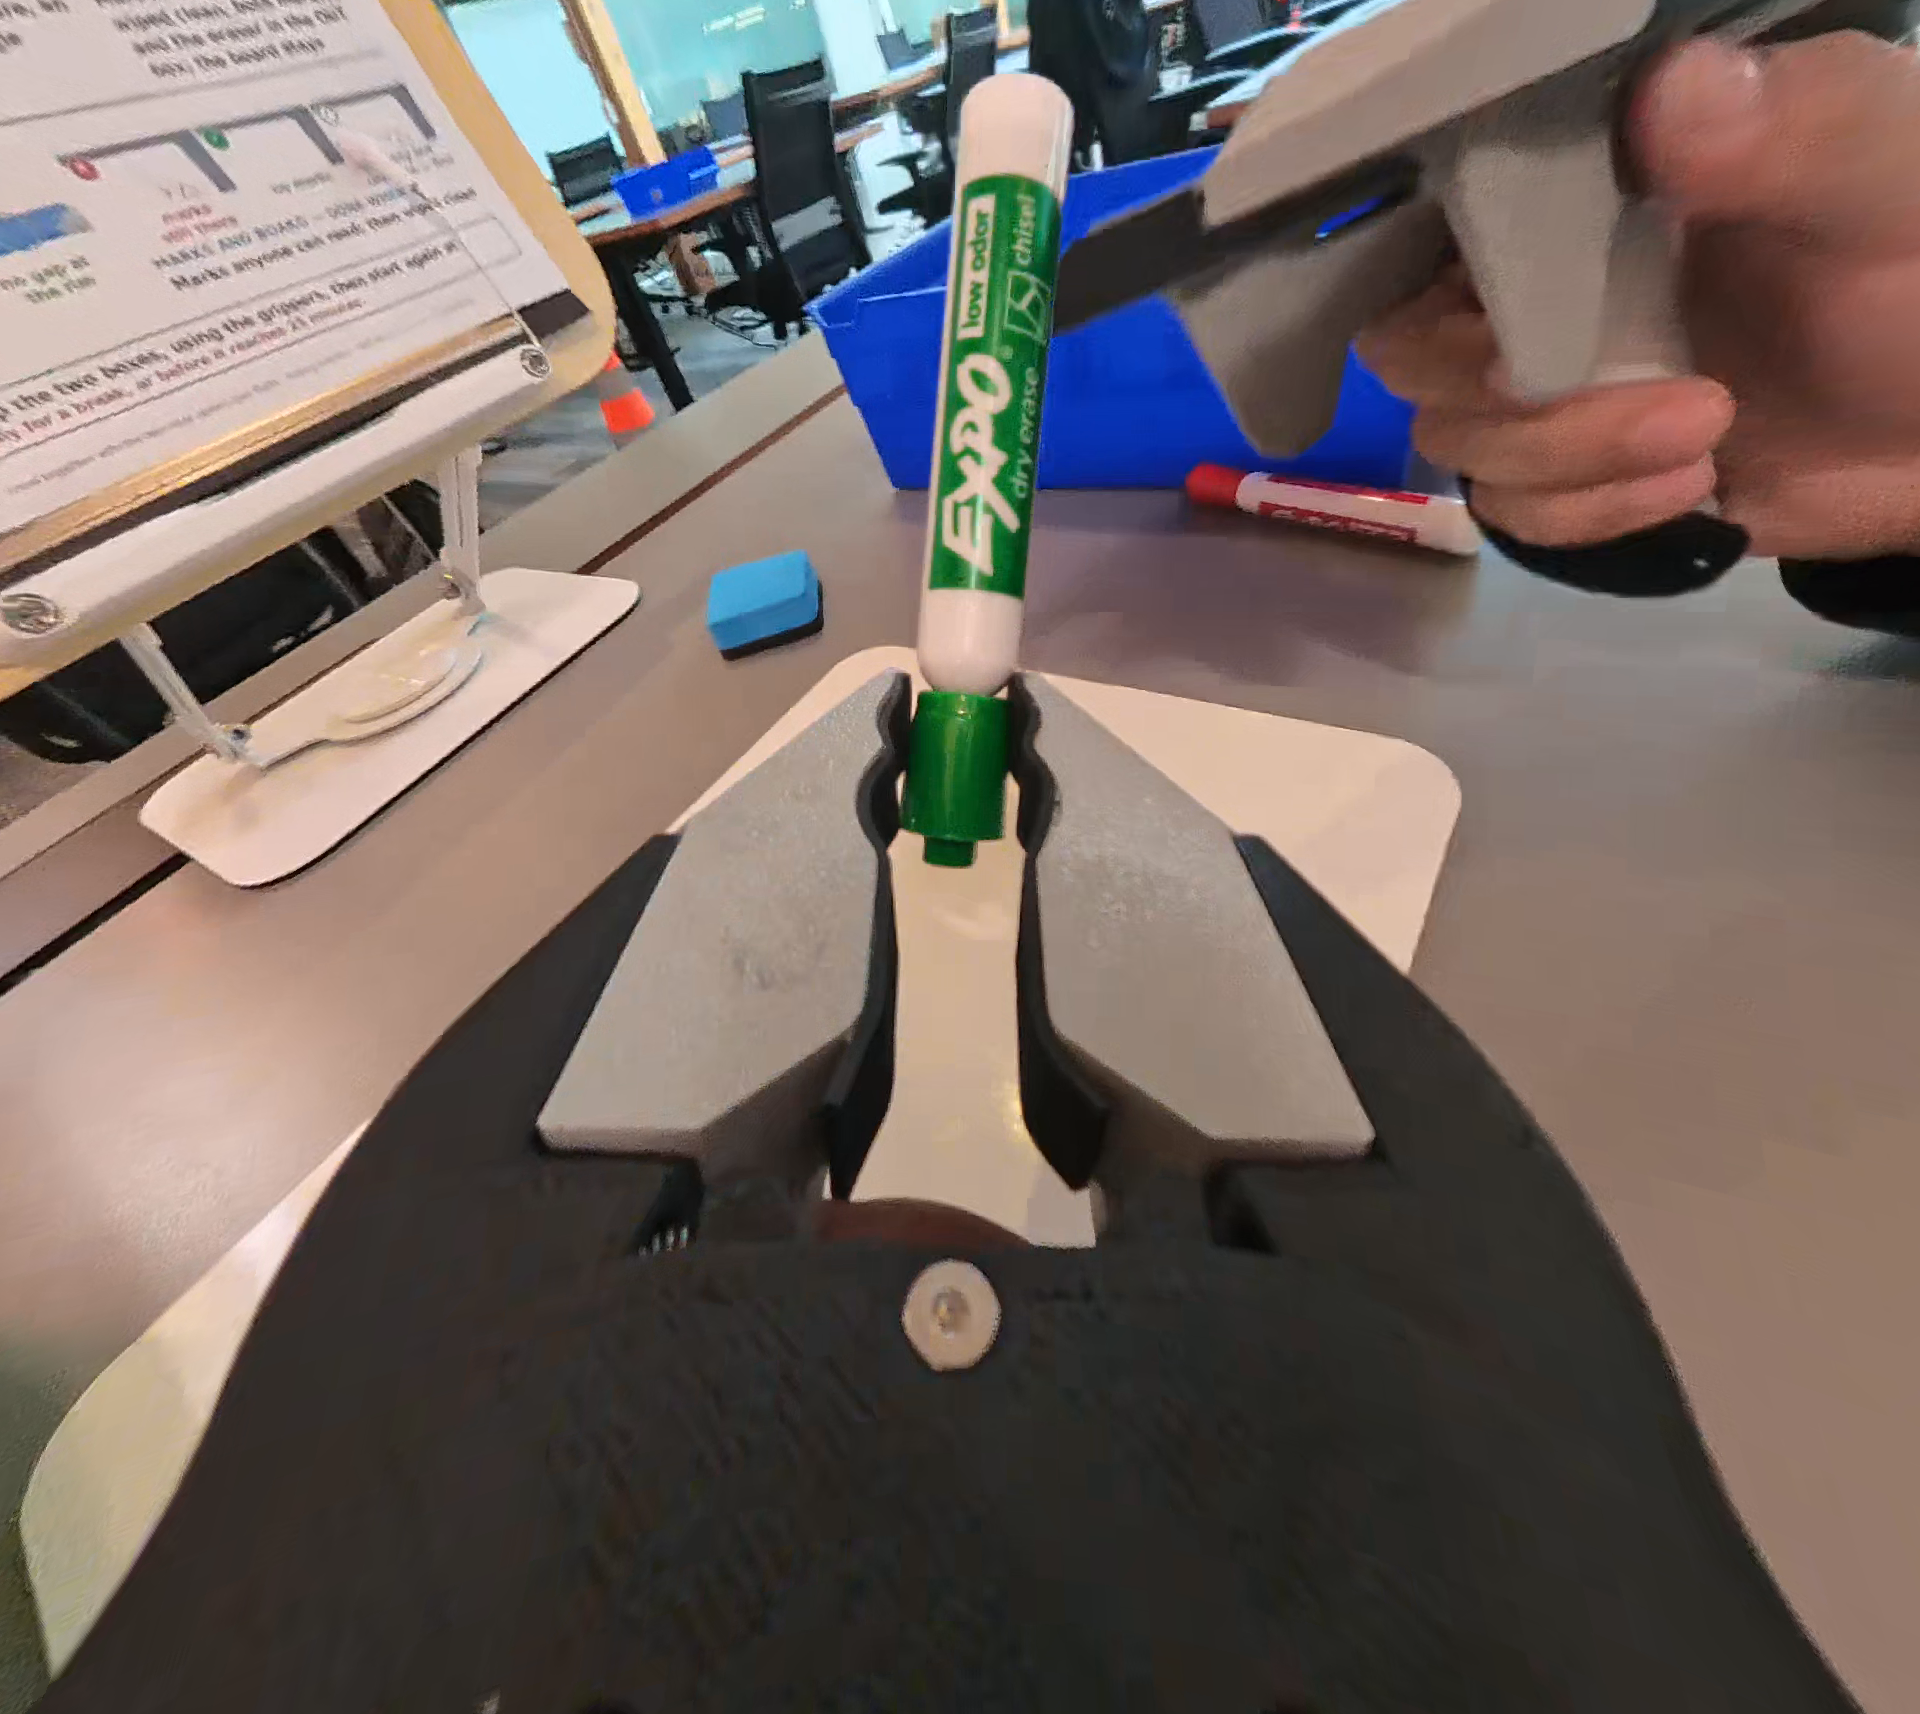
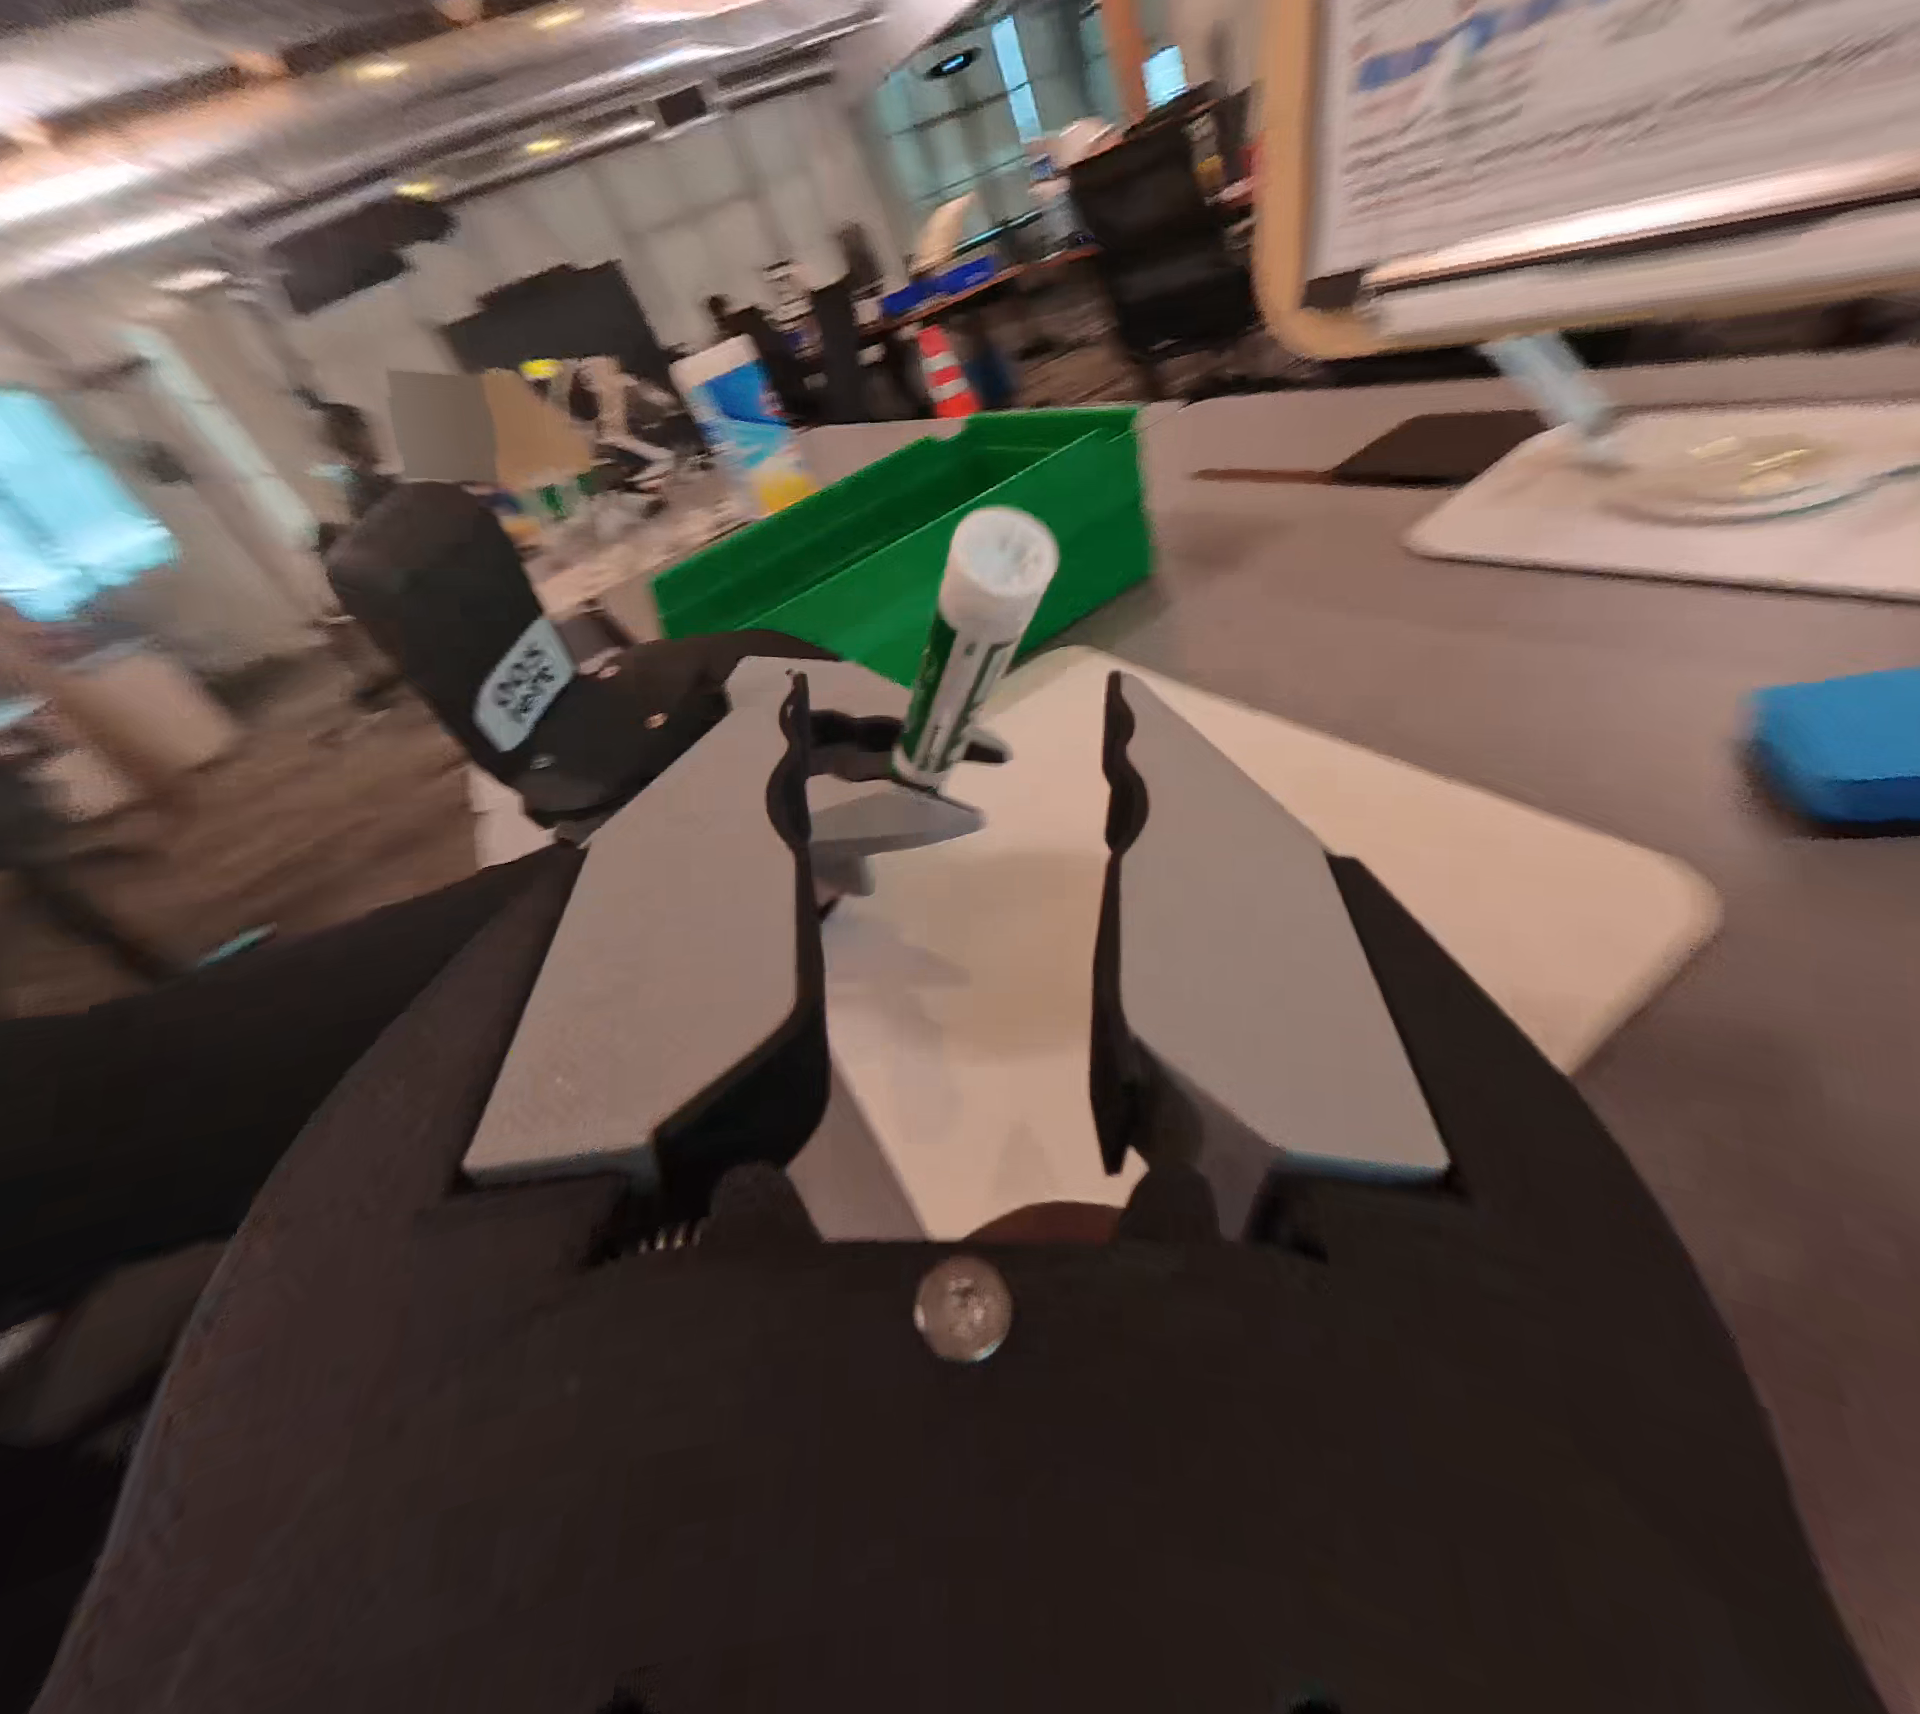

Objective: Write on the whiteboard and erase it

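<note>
Left gripper [image 1: 954, 755] body: black, textured plastic, filling the lower frame.
Left fingers [image 1: 748, 916]: flat grey plates with black wavy inner edges.
Left screw [image 1: 950, 1318]: pale round head, bottom centre.
Right gripper [image 2: 954, 755]: same black body, grey plates, silver screw [image 2: 962, 1308].
Sleeve [image 1: 1849, 594]: dark, at the right edge.

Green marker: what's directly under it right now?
Under the green marker, gripped by its cap in the left gripper, lies the small whiteboard, blank where visible. The gripper covers much of the board, so marks there can't be ruled out.
</note>
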{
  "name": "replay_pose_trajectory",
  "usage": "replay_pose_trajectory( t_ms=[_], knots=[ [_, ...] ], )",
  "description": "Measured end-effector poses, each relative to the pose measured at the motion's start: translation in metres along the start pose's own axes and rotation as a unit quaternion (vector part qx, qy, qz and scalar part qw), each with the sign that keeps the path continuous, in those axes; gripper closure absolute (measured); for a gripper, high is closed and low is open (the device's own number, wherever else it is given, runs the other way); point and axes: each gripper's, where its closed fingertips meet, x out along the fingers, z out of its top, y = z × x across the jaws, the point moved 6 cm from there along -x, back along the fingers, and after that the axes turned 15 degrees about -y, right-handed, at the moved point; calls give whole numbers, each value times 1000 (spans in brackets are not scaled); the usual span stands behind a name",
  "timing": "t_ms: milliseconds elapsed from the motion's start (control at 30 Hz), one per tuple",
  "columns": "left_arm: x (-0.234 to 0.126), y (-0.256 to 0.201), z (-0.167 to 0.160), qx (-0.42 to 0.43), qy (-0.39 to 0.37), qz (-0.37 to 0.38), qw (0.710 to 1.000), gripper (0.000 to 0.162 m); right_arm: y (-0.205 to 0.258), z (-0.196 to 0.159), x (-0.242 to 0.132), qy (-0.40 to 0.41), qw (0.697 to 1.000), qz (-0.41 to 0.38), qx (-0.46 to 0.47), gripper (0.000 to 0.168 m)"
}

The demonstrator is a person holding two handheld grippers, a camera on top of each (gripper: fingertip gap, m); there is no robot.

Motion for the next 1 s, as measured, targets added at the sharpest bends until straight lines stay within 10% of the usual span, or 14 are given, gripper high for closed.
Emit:
replay_pose_trajectory(
  t_ms=[167,300,567,1000],
  knots=[
    [0,-9,-6,68,26,-2,997,146,1,-24,27,72,989,101,83,116],
    [1,-10,-8,100,34,14,994,146,-7,-45,42,143,982,109,52,152],
    [3,-7,-17,129,70,33,989,146,-22,-56,50,145,973,146,106,154],
    [-3,-11,-11,211,22,59,975,144,9,-50,41,76,969,170,-165,154]
  ],
)
